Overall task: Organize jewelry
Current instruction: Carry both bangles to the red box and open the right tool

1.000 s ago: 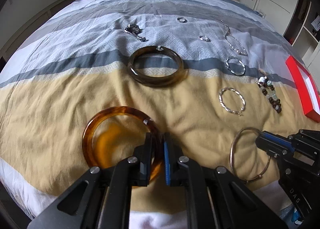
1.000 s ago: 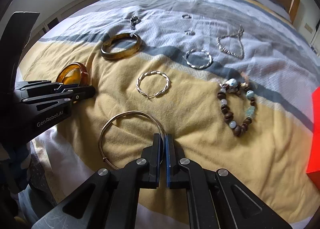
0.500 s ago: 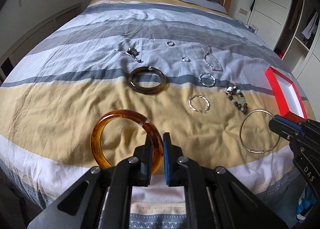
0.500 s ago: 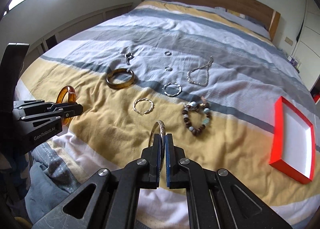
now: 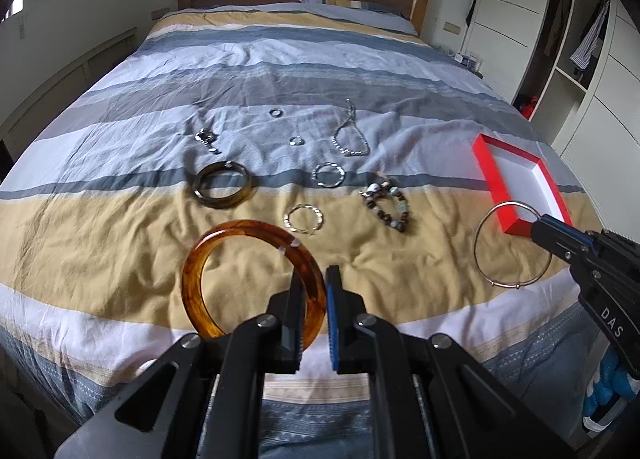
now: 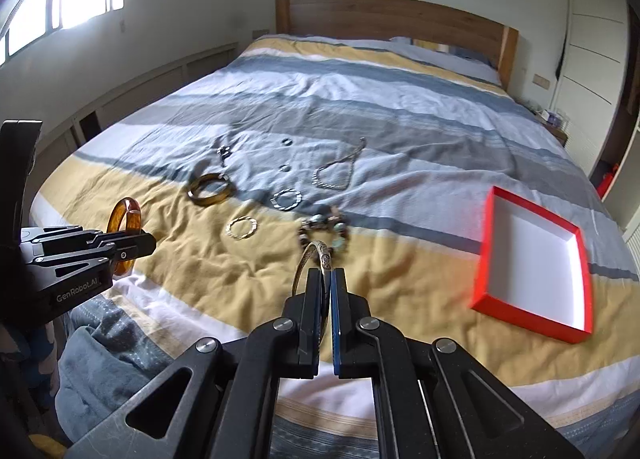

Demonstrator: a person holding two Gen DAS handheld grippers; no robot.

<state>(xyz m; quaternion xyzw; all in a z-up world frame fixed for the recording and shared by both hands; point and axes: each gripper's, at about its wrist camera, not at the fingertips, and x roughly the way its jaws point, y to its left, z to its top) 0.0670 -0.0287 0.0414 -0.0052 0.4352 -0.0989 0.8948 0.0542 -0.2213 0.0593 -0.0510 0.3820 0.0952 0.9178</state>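
My left gripper [image 5: 314, 279] is shut on an amber bangle [image 5: 224, 237] and holds it above the bed's near edge; it also shows in the right wrist view [image 6: 124, 219]. My right gripper [image 6: 329, 273] is shut on a thin silver bangle [image 6: 316, 253], seen edge-on, which also shows in the left wrist view [image 5: 486, 219]. An open red box [image 6: 486, 243] with a white inside lies on the bed at the right. It also shows in the left wrist view [image 5: 486, 167].
On the striped bedspread lie a dark brown bangle [image 5: 222, 183], two twisted silver hoops [image 5: 304, 217], a bead bracelet [image 5: 386, 201], a chain [image 5: 350, 139], small rings [image 5: 276, 112] and a clasp piece [image 5: 206, 137]. A wardrobe stands at the right.
Both grippers have lifted off the bed and pulled back with their bangles. The silver bangle has swung right, toward the red box.
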